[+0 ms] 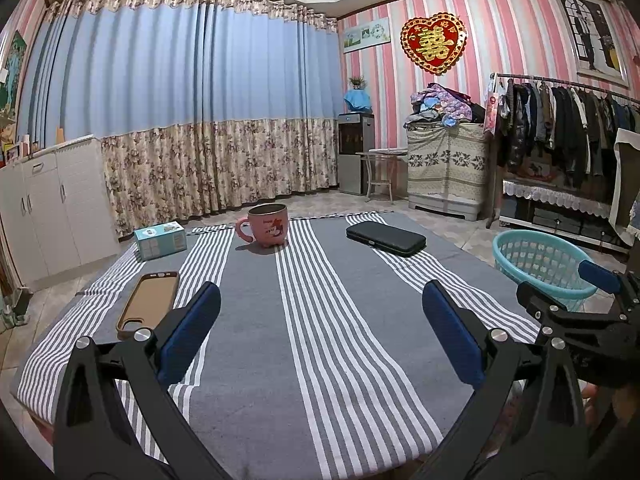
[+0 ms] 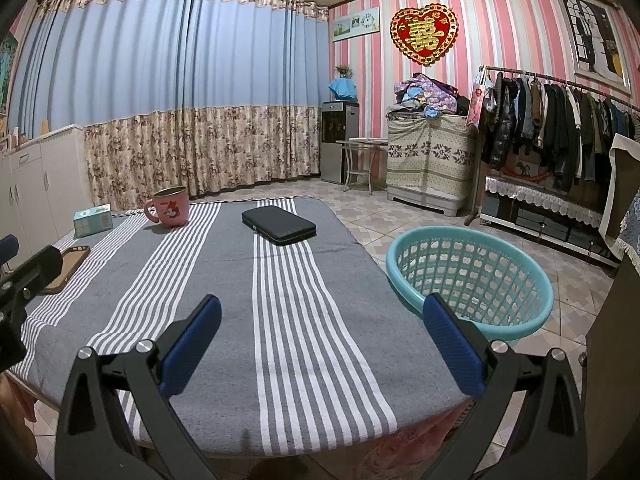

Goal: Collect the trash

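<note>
A teal plastic basket (image 2: pixel 472 280) stands on the floor by the table's right edge; it also shows in the left wrist view (image 1: pixel 540 264). My left gripper (image 1: pixel 320 320) is open and empty above the near middle of the grey striped tablecloth (image 1: pixel 248 340). My right gripper (image 2: pixel 320 324) is open and empty over the cloth's near right part (image 2: pixel 224 320), its right finger in front of the basket rim. No loose trash shows on the cloth.
On the cloth lie a pink mug (image 1: pixel 266 226), a small teal box (image 1: pixel 160 240), a brown phone case (image 1: pixel 150 304) and a black flat case (image 1: pixel 386 238). White cabinets (image 1: pixel 44 208) stand at left, a clothes rack (image 2: pixel 560 120) at right.
</note>
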`<state>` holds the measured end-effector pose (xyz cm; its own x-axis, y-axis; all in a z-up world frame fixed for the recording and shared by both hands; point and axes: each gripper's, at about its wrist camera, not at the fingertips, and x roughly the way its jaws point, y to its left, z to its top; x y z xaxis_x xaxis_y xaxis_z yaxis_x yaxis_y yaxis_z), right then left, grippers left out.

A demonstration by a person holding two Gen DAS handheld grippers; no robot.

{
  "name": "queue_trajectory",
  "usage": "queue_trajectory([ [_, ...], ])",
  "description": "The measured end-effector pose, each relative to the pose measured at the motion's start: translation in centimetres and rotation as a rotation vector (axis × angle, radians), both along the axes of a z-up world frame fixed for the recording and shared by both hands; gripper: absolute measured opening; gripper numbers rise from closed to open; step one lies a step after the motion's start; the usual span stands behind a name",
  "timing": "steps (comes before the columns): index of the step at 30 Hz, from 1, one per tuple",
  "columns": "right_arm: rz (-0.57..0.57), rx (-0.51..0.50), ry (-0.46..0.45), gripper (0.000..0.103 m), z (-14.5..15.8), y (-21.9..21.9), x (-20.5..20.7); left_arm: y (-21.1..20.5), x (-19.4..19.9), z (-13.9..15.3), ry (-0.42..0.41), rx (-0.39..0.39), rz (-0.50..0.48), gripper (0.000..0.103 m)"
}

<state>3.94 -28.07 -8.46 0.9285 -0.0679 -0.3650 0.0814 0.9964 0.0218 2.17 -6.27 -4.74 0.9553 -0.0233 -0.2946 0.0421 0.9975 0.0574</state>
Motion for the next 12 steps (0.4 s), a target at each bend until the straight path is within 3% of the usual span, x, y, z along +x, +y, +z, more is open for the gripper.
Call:
queue_trajectory([
  [12, 0.0, -0.001, 0.0, 0.098, -0.07, 0.03, 0.03, -0.34, -0.2, -0.02, 0.002, 0.001, -0.004, 0.098],
])
